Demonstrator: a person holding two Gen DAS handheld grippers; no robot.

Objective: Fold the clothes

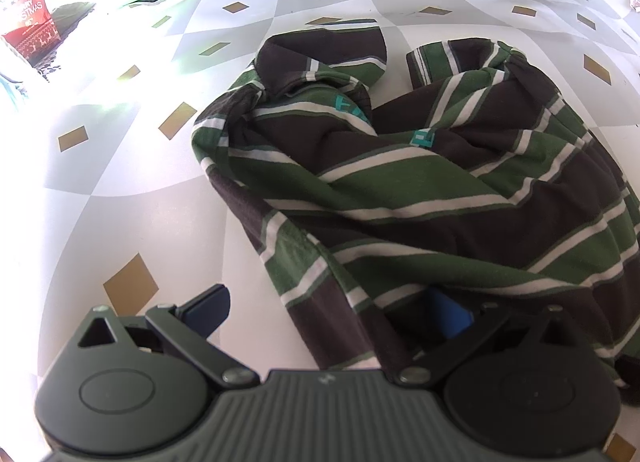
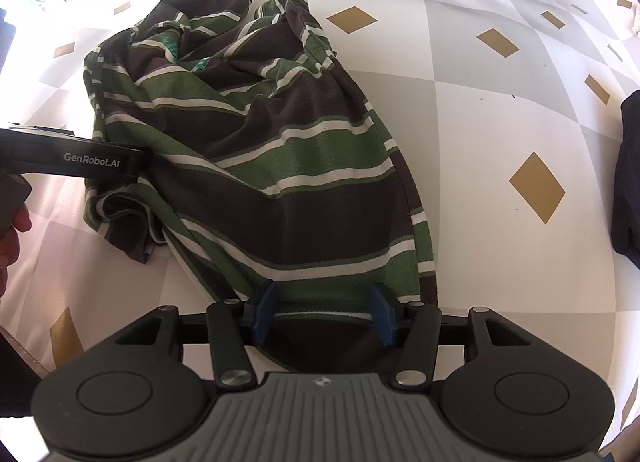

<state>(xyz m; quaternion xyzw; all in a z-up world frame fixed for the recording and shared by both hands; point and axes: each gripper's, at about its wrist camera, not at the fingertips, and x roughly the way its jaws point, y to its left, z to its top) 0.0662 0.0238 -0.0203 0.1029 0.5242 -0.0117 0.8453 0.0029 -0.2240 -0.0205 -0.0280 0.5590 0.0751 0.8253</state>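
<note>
lying crumpled on the desk (image 2: 460, 109) is a striped shirt (image 2: 280, 149), brown and green with thin white lines; teal lettering is seen on a fold near its far end. the desk is covered by a cloth of white and grey diamonds with small gold ones. the shirt's near hem is seen between the blue pads of the right tool (image 2: 325, 316), whose jaws are parted about the fabric and are opening, with gaps visible between pads and cloth. the left tool (image 1: 328, 312) is held over the shirt's near left edge, with its jaws set wide; one dark pad is clear of the cloth at the left, while the other blue pad is partly covered by a fold of the shirt, so no pinch is made. in the right wrist view the left tool's black body is seen at the left edge, with part of a hand (image 2: 14, 229) below it. a dark garment (image 2: 630, 173) is seen at the desk's right edge, and a red christmas bag (image 1: 30, 17) beyond the far left corner
</note>
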